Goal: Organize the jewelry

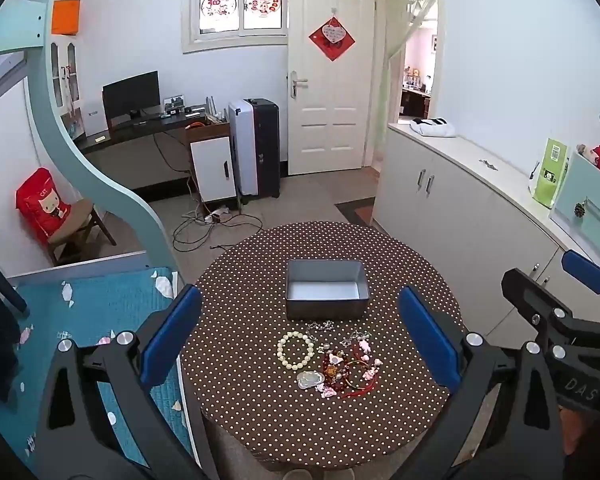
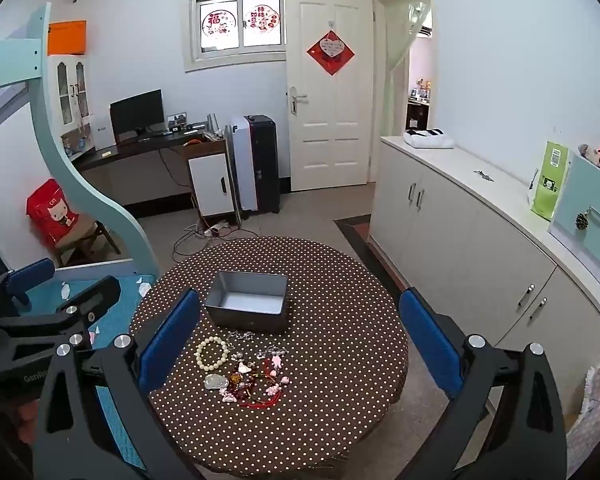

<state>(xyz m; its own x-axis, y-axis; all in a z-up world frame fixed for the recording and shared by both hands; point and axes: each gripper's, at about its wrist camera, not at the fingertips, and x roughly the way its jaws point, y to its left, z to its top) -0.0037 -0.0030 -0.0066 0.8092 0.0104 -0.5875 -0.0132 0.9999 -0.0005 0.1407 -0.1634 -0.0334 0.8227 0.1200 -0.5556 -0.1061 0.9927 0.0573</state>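
Observation:
A round table in a brown polka-dot cloth (image 1: 240,280) (image 2: 340,312) carries an empty grey metal box (image 1: 327,294) (image 2: 248,306). In front of the box lies a heap of jewelry (image 1: 340,364) (image 2: 252,376). It includes a white bead bracelet (image 1: 279,351) (image 2: 198,354), a clear pendant (image 1: 310,379) (image 2: 216,381), silver chains (image 1: 320,326) (image 2: 240,336) and a red cord bracelet (image 1: 360,386) (image 2: 260,400). My left gripper (image 1: 300,336) (image 2: 64,284) hangs above the heap, open and empty. My right gripper (image 2: 298,340) (image 1: 552,276) hovers beside it, also open and empty.
A bed with a teal cover (image 1: 100,312) and its curved frame (image 1: 68,152) stand left of the table. White cabinets (image 1: 460,220) run along the right. Cables (image 1: 204,228) lie on the floor beyond the table, and a chair holding a red bag (image 1: 44,204) stands far left.

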